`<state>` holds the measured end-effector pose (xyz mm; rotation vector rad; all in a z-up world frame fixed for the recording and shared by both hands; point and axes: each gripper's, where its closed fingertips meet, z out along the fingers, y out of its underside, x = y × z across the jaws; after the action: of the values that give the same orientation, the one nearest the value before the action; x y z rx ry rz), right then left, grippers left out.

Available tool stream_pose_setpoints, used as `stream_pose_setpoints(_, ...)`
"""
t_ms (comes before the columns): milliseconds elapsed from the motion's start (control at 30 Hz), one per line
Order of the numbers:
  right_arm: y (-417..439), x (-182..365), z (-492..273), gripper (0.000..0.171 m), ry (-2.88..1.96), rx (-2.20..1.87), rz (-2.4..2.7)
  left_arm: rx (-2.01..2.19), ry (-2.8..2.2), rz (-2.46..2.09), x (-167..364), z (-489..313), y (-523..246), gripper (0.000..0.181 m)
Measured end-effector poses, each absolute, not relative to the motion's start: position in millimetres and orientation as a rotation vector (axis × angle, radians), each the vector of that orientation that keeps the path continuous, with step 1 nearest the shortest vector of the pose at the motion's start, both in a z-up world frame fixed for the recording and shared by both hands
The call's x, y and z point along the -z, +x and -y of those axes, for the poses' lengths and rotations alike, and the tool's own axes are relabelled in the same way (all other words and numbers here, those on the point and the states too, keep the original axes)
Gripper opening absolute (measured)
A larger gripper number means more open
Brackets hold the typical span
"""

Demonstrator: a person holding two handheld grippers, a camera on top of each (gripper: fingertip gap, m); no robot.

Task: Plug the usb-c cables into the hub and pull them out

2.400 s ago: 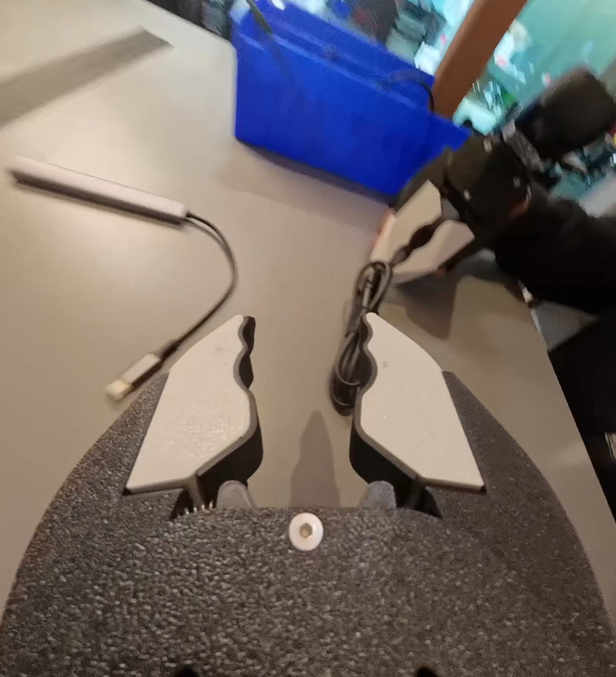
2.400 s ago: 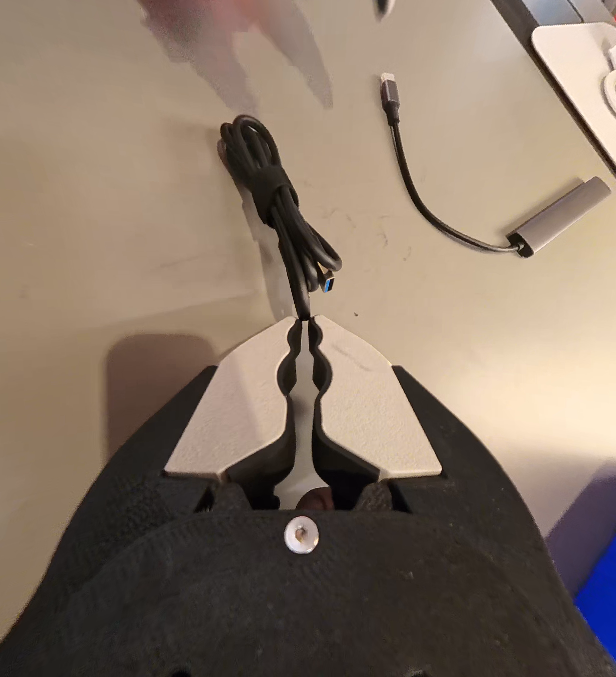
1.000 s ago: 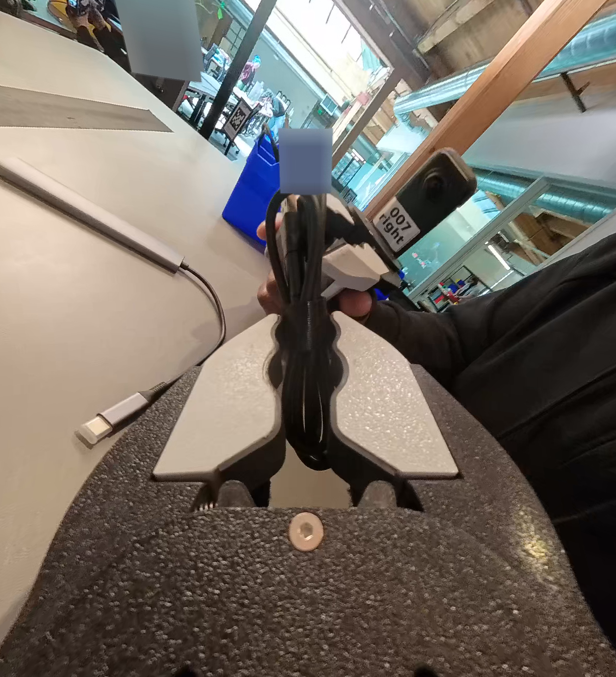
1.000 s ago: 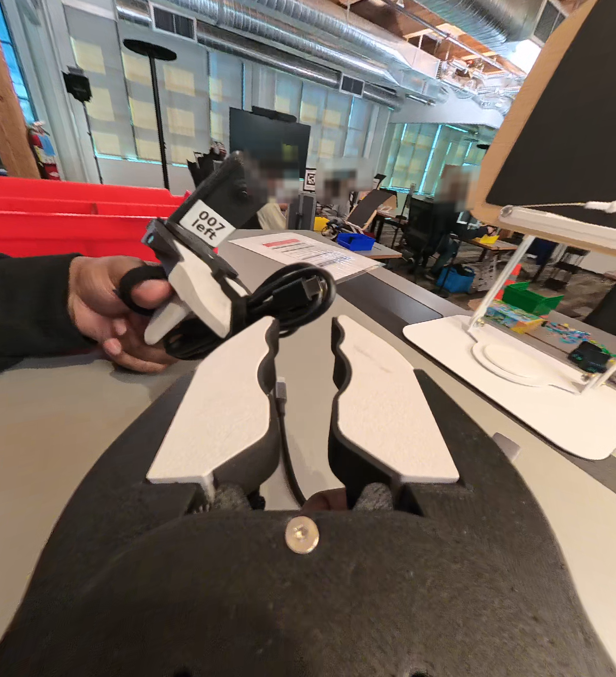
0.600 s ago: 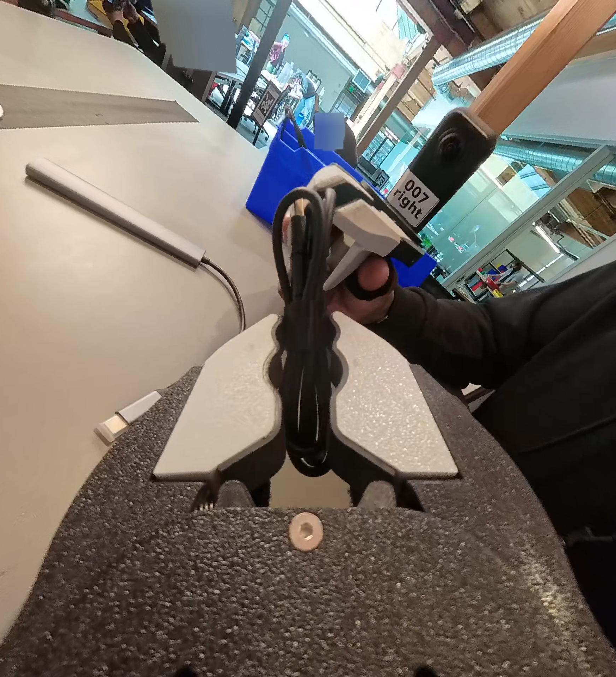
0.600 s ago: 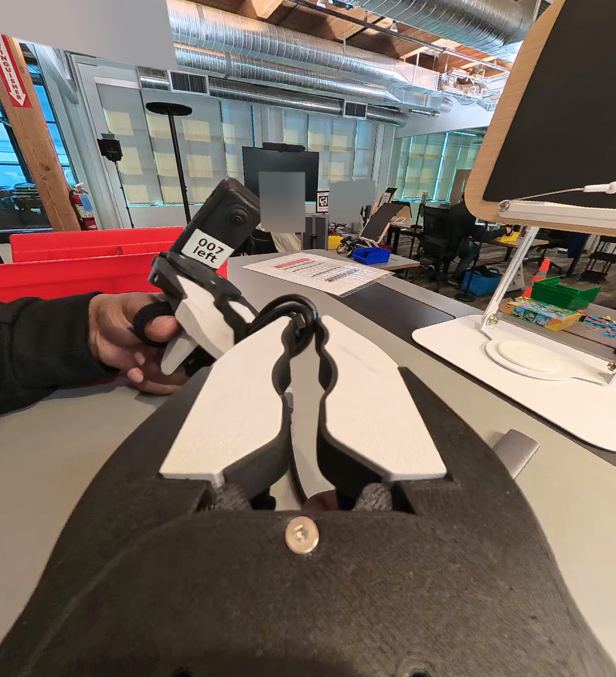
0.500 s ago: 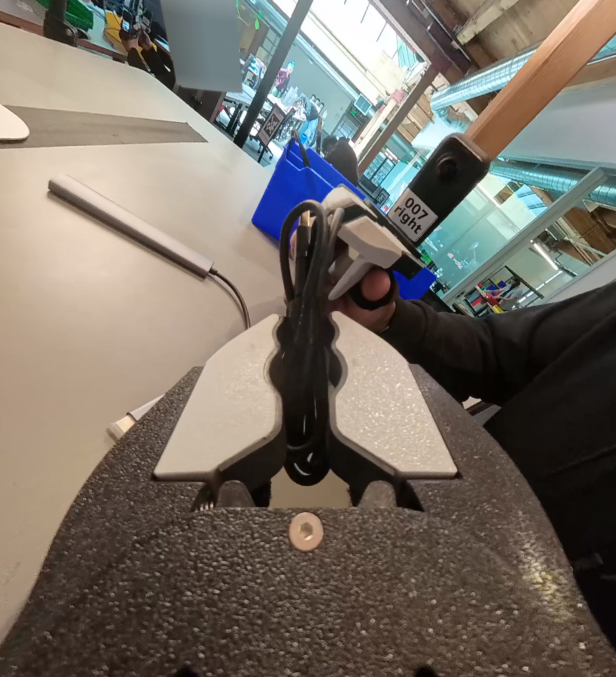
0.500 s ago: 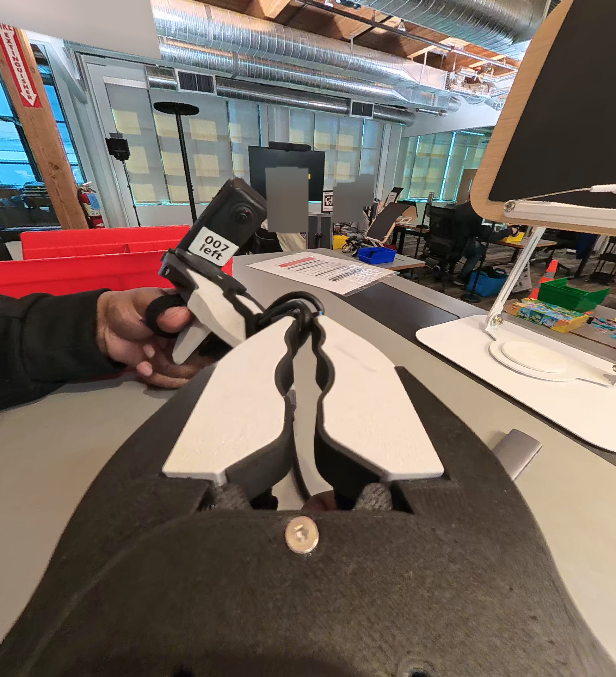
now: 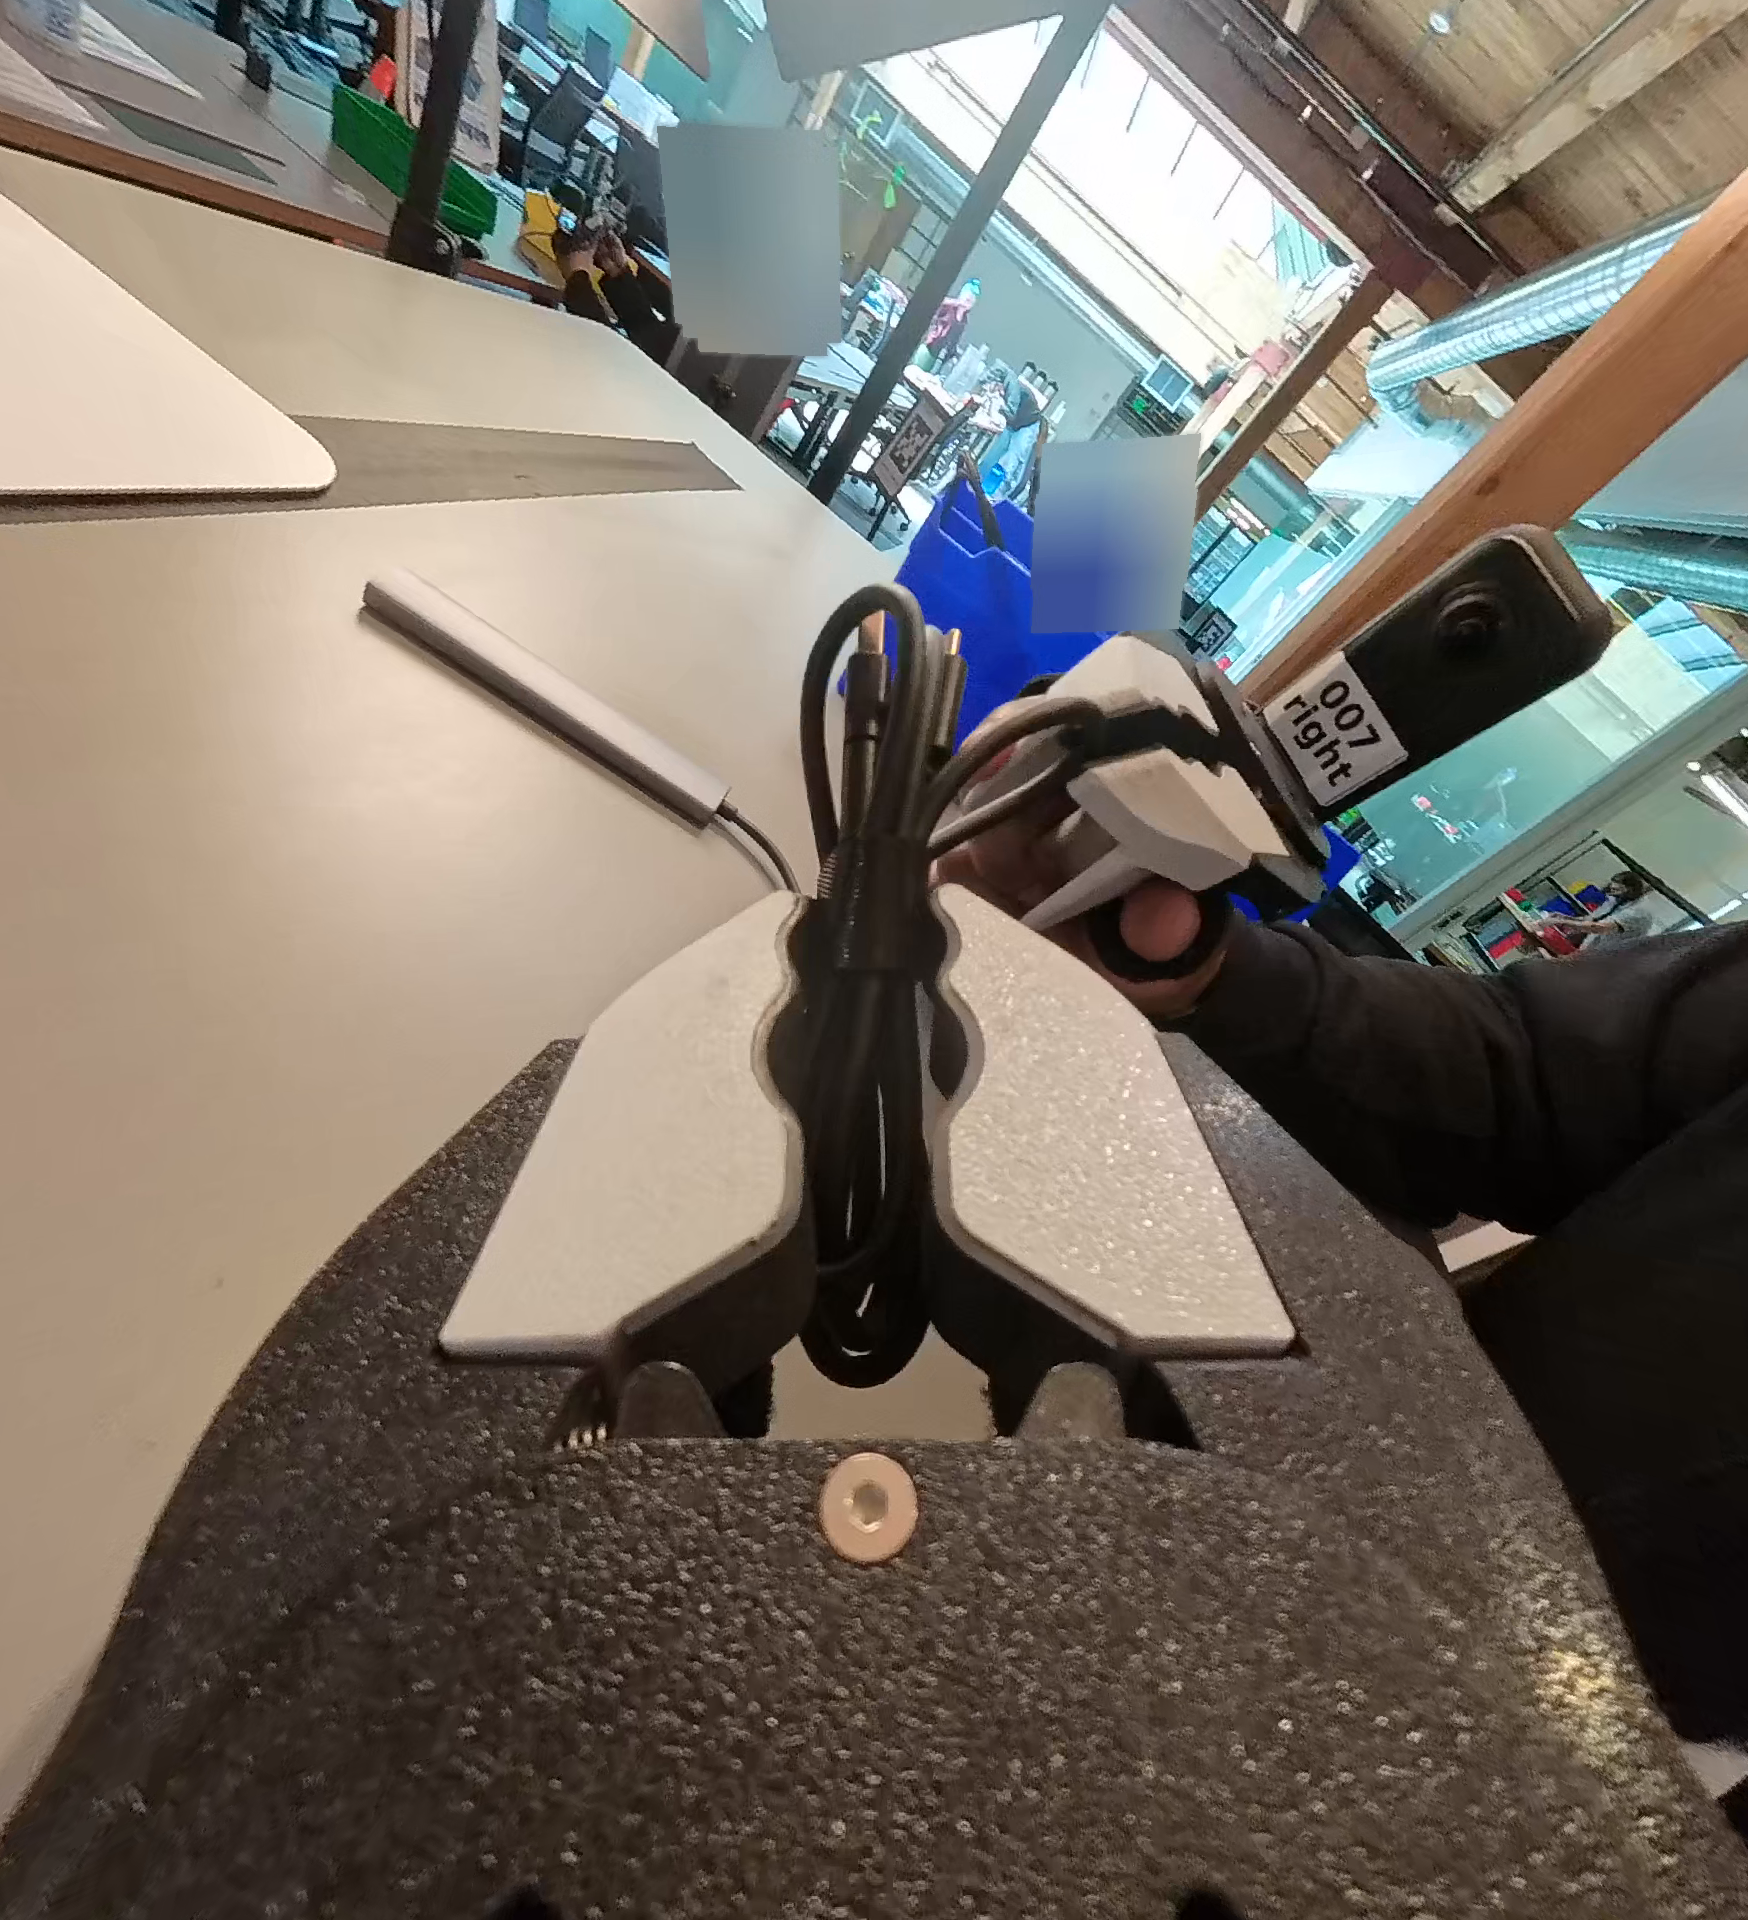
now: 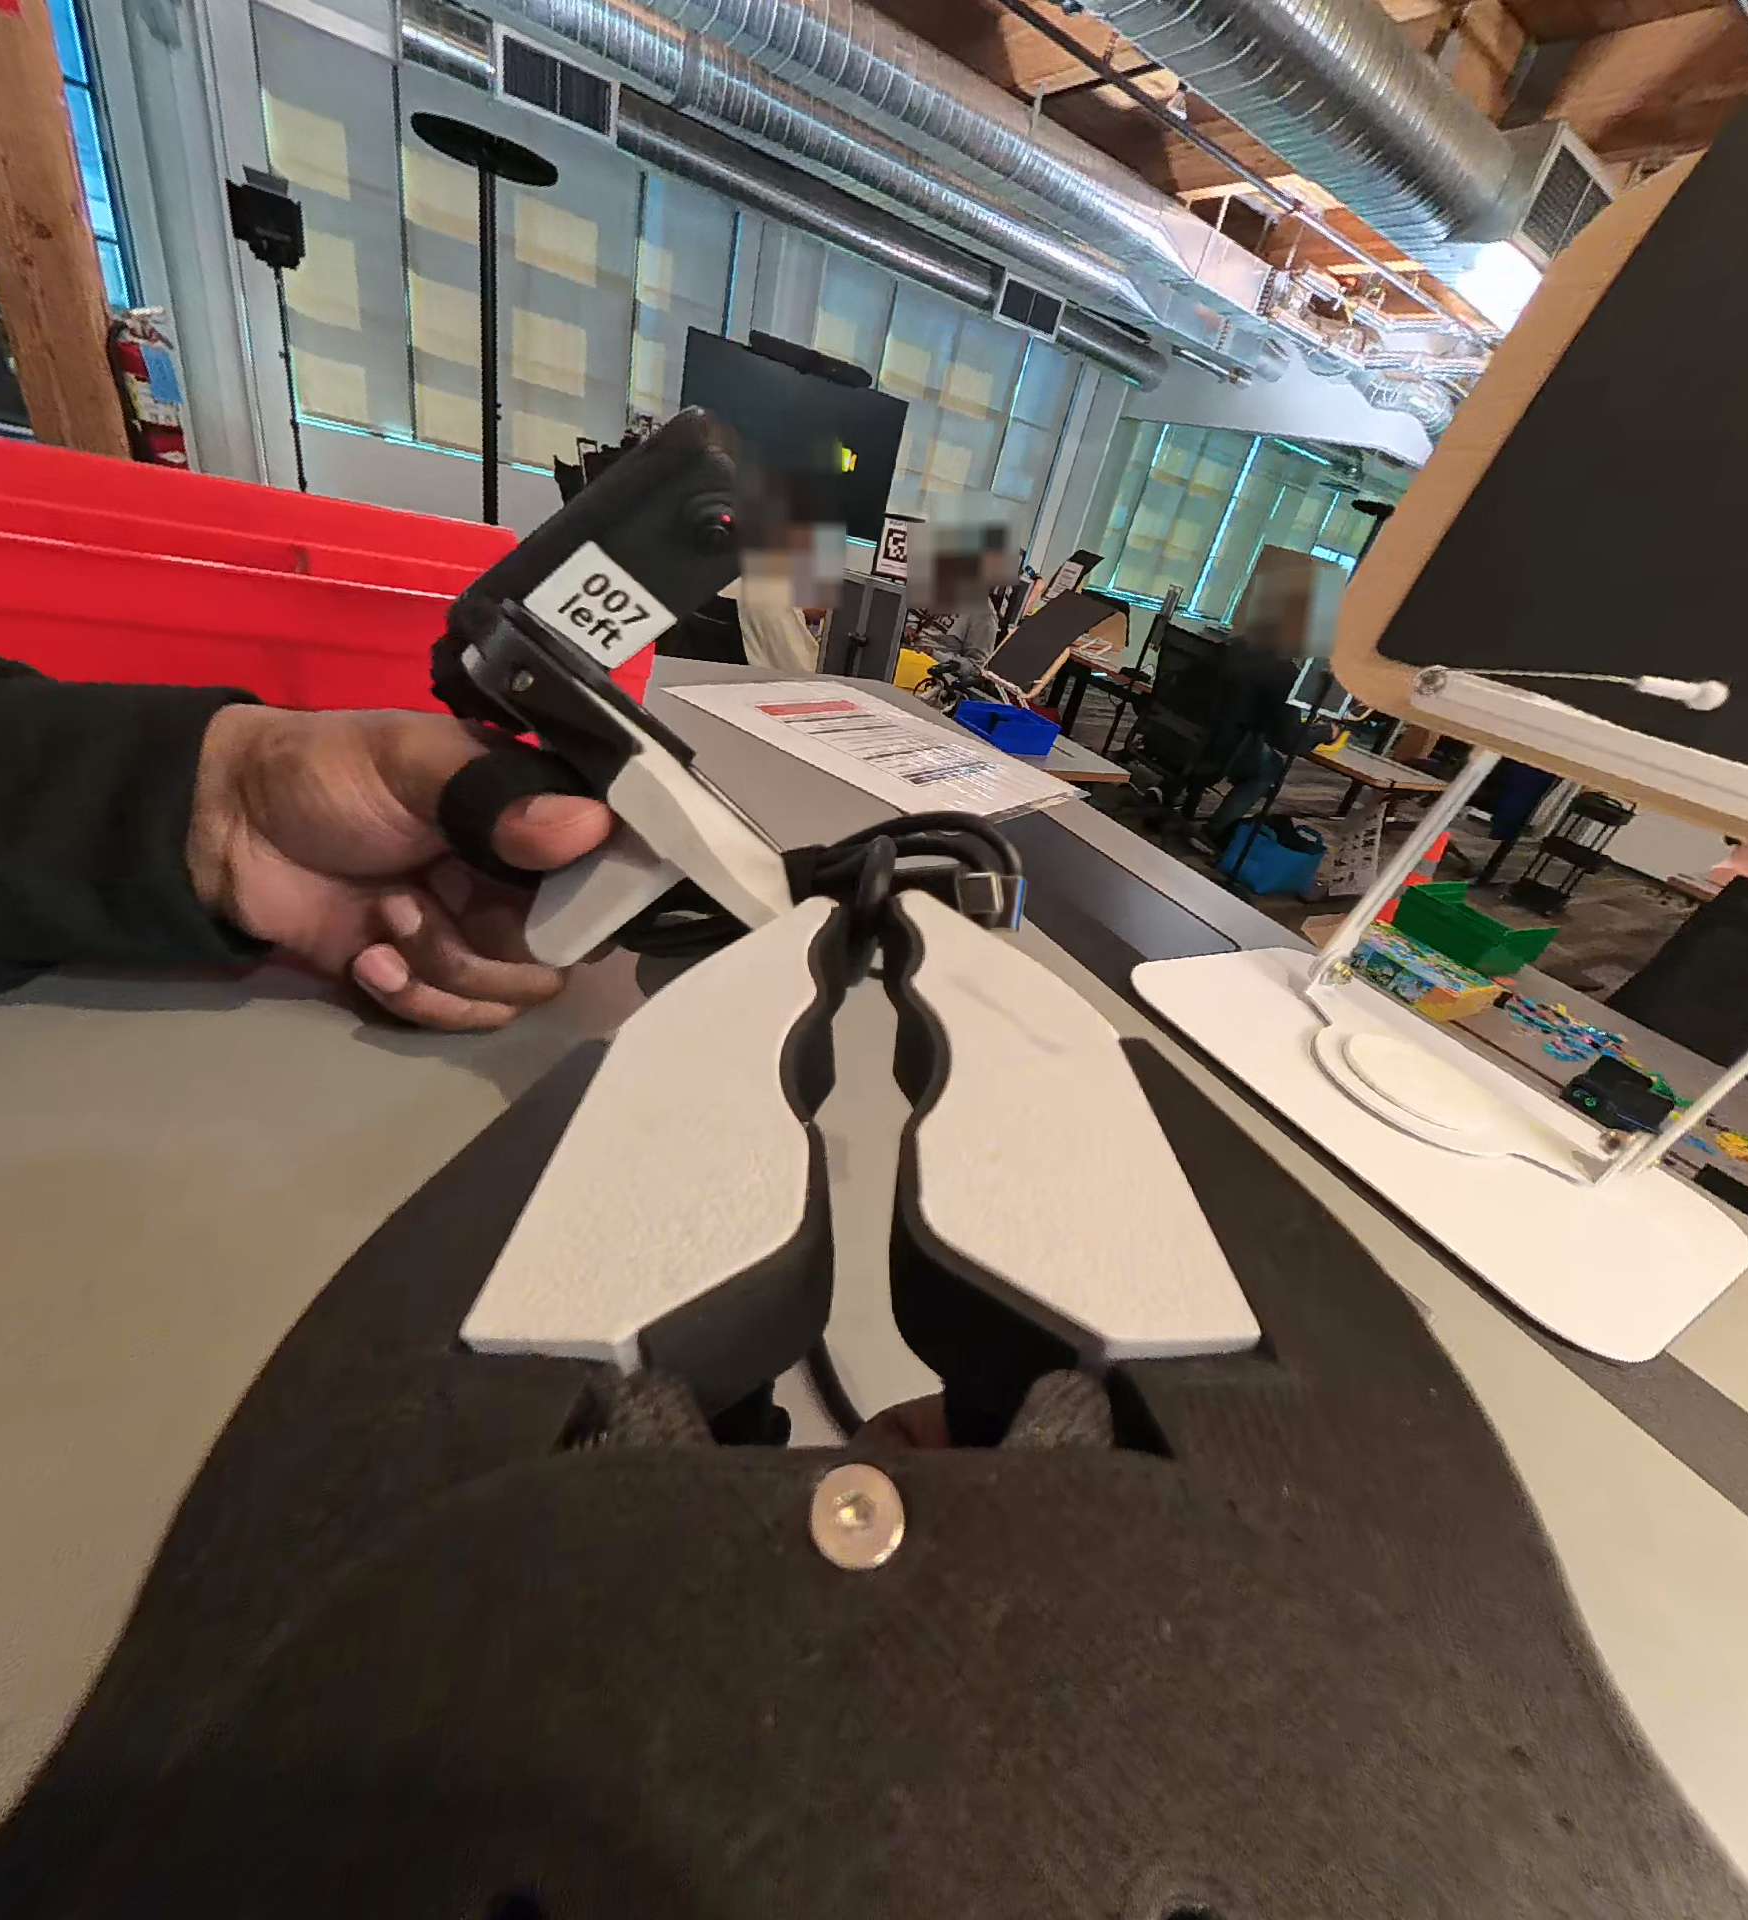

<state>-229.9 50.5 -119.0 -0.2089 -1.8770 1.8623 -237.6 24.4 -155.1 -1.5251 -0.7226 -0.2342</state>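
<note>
Black cable [image 9: 865, 1049]; grey hub [image 9: 537, 696]; red bin [image 10: 174, 592]; blue bin [image 9: 963, 592].

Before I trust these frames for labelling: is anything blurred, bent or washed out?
Left wrist view: cable bundle between the fingers sharp, skylight overhead blown out, wooden beam runs steeply tilted. Right wrist view: foreground crisp, ceiling ducts bowed by the wide lens, far desks soft.

Between the two tools there is almost no room: the left hand-held gripper [image 9: 865, 925] is clamped on the coiled black cable [image 9: 865, 1039], and the right hand-held gripper [image 10: 865, 920] pinches a strand of the same bundle at its tips. The desk [image 9: 174, 883] lies open to the left, crossed only by the slim grey hub [image 9: 537, 701]. A white stand base [image 10: 1452, 1174] blocks the far right side, and a blue bin [image 9: 963, 582] stands beyond the cable.
</note>
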Motion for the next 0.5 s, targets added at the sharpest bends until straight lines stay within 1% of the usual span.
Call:
stream_pose_setpoints(200, -227, 120, -49, 0.005, -0.194, -1.909, 1.918, 0.163, -1.547, 0.704, 154, -23, -240, 0.019)
stream_pose_setpoints(500, -211, 129, -38, 0.005, -0.073, -1.911, 2.054, -0.22, -1.653, 0.512, 145, -14, -243, 0.02)
